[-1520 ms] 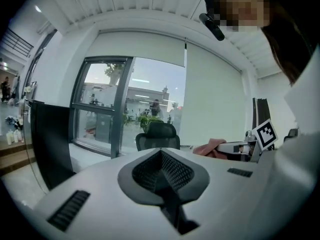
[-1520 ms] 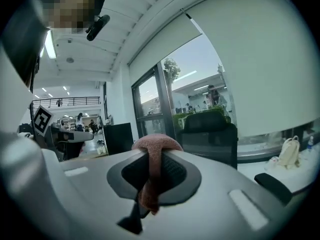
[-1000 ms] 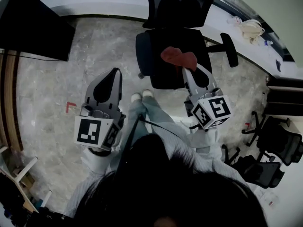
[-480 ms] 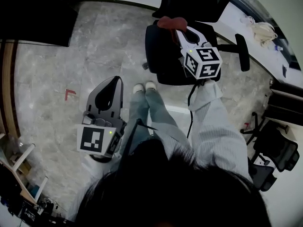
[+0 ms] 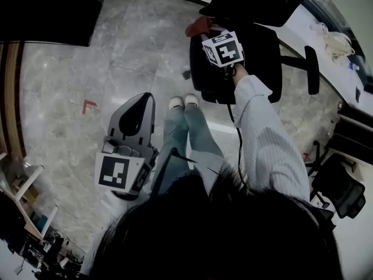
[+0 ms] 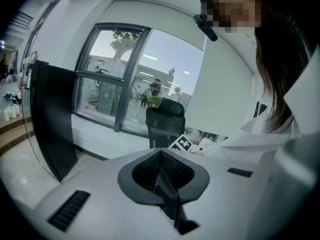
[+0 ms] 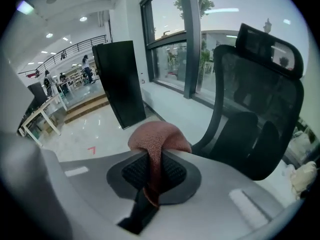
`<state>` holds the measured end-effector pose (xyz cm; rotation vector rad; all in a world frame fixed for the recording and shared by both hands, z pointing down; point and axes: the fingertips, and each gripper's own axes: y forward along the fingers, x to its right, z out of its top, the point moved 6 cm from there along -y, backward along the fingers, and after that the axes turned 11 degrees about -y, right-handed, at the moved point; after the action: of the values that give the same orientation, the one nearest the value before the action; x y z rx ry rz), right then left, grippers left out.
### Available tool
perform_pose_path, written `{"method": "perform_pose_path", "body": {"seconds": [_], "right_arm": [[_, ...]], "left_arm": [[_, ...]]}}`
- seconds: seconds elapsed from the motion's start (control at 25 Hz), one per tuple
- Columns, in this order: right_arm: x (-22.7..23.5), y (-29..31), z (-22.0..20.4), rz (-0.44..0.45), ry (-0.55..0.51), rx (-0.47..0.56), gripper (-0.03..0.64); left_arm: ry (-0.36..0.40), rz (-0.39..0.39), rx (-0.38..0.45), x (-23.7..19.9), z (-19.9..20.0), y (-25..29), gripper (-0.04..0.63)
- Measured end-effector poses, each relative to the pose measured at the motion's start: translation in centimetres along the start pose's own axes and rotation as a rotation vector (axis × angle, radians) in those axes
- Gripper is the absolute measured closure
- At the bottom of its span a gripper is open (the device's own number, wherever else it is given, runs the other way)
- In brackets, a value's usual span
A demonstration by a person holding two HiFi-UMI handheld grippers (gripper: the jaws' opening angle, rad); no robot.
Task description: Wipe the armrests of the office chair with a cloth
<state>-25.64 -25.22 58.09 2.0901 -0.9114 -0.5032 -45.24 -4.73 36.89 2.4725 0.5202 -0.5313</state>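
The reddish-pink terry cloth is now hanging at the far end of the left armrest of the black mesh-backed office chair. A second ago we were holding it nearer, over the seat. We are judging that wiping is about to start. The right gripper is clamping the cloth, which is bunching over the tips. The left gripper is idling over the floor, its jaws together and empty.

Grey marble floor with office chair, white shoes, red corner mark
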Motion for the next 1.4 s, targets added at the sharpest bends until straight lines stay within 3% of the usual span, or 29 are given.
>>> {"method": "perform_pose_path", "body": {"seconds": [0.12,0.28,0.4,0.6,0.84,1.08,1.24,1.4], "right_arm": [[-1.1,-0.4,-0.6,0.026,-0.057,-0.030,0.592],[-4.2,-3.1,-2.1,0.129,-0.124,-0.055,0.592],[-6.8,-5.9,-4.3,0.207,-0.126,-0.052,0.592],[-11.0,-10.2,-7.8,0.318,-0.116,-0.061,0.592],[-12.9,-12.0,-9.1,0.378,-0.149,-0.058,0.592],[-8.7,-7.6,-5.9,0.341,-0.151,-0.065,0.592],[-5.3,-3.5,-2.7,0.276,-0.149,-0.076,0.592],[-2.4,0.0,-0.1,0.221,-0.025,-0.096,0.592]], "left_arm": [[-0.002,-0.003,0.001,-0.3,0.0,0.2,0.591],[0.004,-0.004,0.023,0.3,0.7,0.4,0.592],[0.011,-0.006,0.063,1.1,1.7,1.0,0.591],[0.029,-0.001,0.046,2.1,1.3,1.5,0.591],[0.000,0.035,0.058,2.2,1.4,1.3,0.592],[-0.018,0.032,0.086,1.8,1.5,1.6,0.592],[-0.018,0.059,0.059,0.5,0.8,0.7,0.592],[-0.016,0.086,0.054,-0.8,0.5,-0.4,0.591]]}}
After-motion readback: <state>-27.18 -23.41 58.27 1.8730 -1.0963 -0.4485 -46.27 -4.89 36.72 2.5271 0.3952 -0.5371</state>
